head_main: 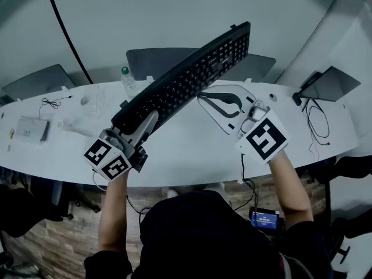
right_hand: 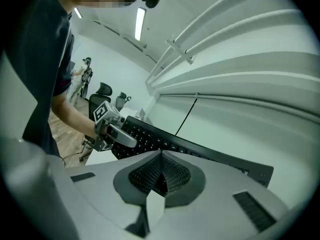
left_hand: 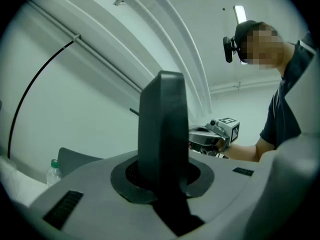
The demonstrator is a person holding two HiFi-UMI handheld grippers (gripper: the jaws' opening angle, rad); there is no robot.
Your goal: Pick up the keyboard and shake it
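Slanting upward, keyboard [head_main: 192, 77] sits clamped in left tool [head_main: 148, 121].

No text or number is legible.

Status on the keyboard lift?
Left gripper shut on keyboard end. Right gripper shut, empty. Keyboard airborne, tilted. Bottle on table near low end.

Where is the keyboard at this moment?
Head view, centre: the keyboard hangs tilted above the white table, its lower-left end clamped in the left gripper.
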